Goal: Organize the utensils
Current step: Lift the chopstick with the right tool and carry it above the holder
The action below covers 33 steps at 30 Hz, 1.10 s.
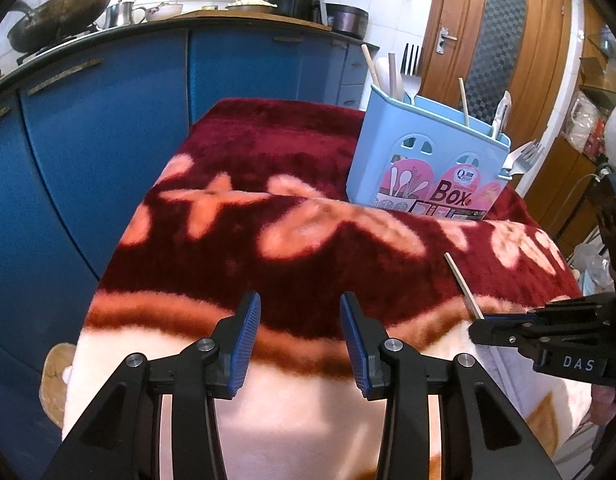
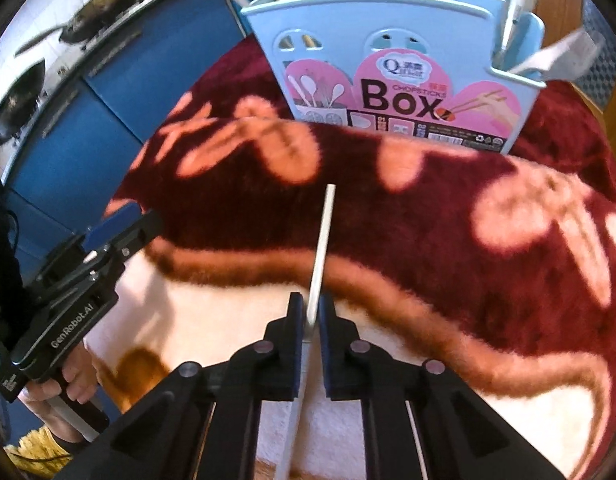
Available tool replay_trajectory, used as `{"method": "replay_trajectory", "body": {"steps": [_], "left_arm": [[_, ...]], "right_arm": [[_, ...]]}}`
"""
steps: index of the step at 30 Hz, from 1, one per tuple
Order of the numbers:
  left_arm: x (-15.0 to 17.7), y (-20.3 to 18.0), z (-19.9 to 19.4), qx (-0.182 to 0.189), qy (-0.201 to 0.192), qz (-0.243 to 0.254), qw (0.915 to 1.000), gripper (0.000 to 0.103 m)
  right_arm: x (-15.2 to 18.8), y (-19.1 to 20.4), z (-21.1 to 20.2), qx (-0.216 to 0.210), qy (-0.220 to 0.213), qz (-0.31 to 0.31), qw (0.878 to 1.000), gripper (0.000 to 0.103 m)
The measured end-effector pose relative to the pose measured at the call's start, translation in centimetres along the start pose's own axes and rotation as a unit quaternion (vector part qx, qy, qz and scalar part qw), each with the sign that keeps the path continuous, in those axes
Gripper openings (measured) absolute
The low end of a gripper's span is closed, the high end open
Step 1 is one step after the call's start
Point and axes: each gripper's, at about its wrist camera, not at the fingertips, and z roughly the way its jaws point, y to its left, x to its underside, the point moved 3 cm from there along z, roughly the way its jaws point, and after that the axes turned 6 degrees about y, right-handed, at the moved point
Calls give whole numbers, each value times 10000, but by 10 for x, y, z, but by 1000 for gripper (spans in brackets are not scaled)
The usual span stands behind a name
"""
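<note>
A light blue utensil box [image 1: 427,168] with a pink "Box" label stands at the far right of the red and cream blanket [image 1: 268,220]; it also shows in the right wrist view [image 2: 395,60]. It holds chopsticks, a spoon and forks [image 1: 411,60]. My right gripper [image 2: 311,304] is shut on a pale chopstick [image 2: 321,248] that points toward the box; it shows at the right edge of the left wrist view [image 1: 481,320] with the chopstick [image 1: 461,280]. My left gripper [image 1: 300,308] is open and empty above the blanket's near edge, and shows in the right wrist view [image 2: 124,220].
Blue kitchen cabinets [image 1: 108,140] run behind and left of the table. A wok [image 1: 60,16] and pots sit on the counter. A wooden door [image 1: 495,40] stands behind the box. A fork [image 1: 523,156] sticks out of the box's right side.
</note>
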Motion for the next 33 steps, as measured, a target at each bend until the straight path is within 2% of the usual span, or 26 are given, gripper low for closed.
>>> {"method": "replay_trajectory", "body": {"steps": [2, 7, 12, 19, 27, 33], "left_arm": [[0, -1, -2, -4, -10, 22, 10000, 42], [-3, -4, -6, -3, -129, -25, 9999, 42], [-6, -11, -5, 56, -191, -43, 9998, 42], [-11, -21, -2, 42, -201, -31, 9998, 42], [-21, -33, 3, 35, -211, 38, 9998, 42], [-29, -40, 8, 77, -244, 108, 9996, 42]], "right_arm": [[3, -2, -6, -181, -195, -32, 9996, 7], [10, -18, -36, -546, -1019, 166, 9932, 7], [10, -36, -73, -450, -1984, 250, 9788, 7], [0, -48, -112, -391, -3040, 174, 9517, 7], [-32, -54, -132, -330, -3823, -49, 9235, 7], [-61, -58, -135, -107, -4259, -166, 9046, 7]]}}
